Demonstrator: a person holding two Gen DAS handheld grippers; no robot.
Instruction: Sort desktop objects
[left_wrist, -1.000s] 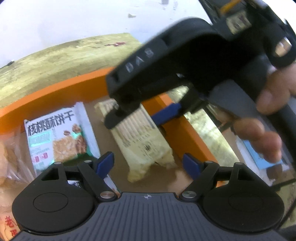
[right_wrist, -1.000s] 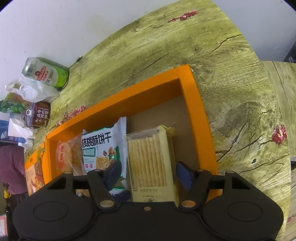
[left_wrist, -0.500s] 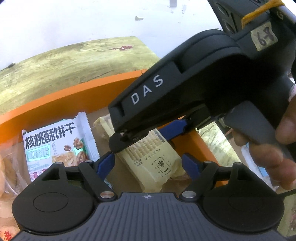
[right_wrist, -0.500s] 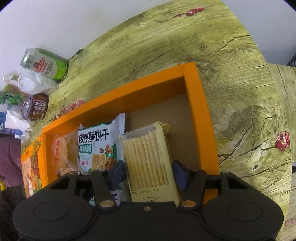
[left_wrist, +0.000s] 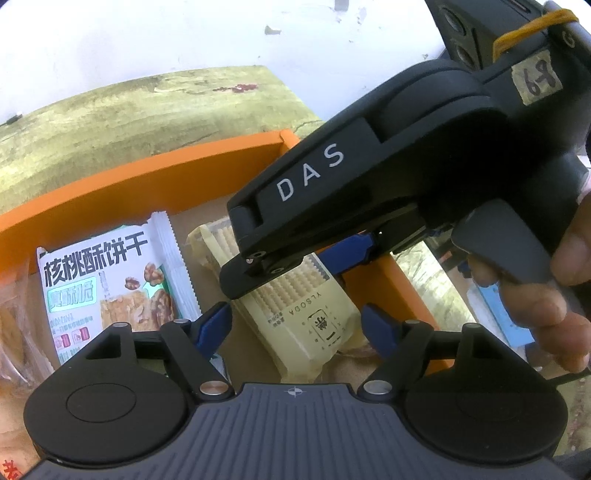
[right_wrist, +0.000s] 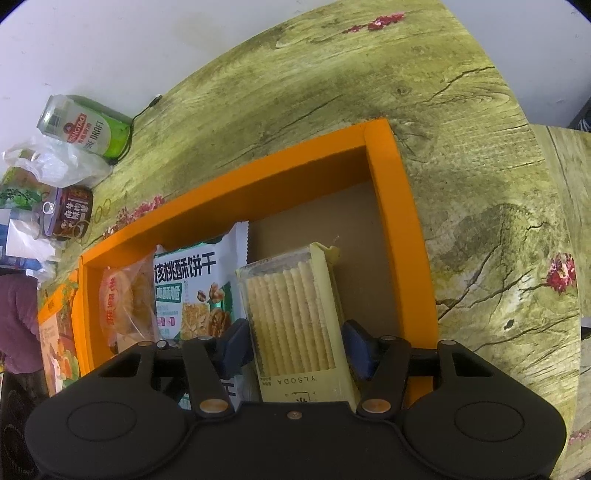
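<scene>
Now narrowed from a loose straddle a second ago to a near-clench: right gripper jaws closing, blue pads drawn in against the long sides of the cracker pack, pack between them and running straight ahead of the fingers. Hardly shifted otherwise; same downward aim into the orange tray, far corner ahead and to the right of the fingertips. Just left of the gripper, beside the pack and perhaps touching it: walnut biscuit packet, flat on the tray floor.

Left gripper released, pads spread wide and pressing on nothing, hovering over the near end of the same pack, with the right gripper's body crossing just ahead of it.

For the sort, as a judgement: grasp about secured, so lifting or squaring the pack probably next — into place or out of the tray, cannot tell. Worth minding: thin wrapper, brittle crackers, easily crushed under more squeeze.
</scene>
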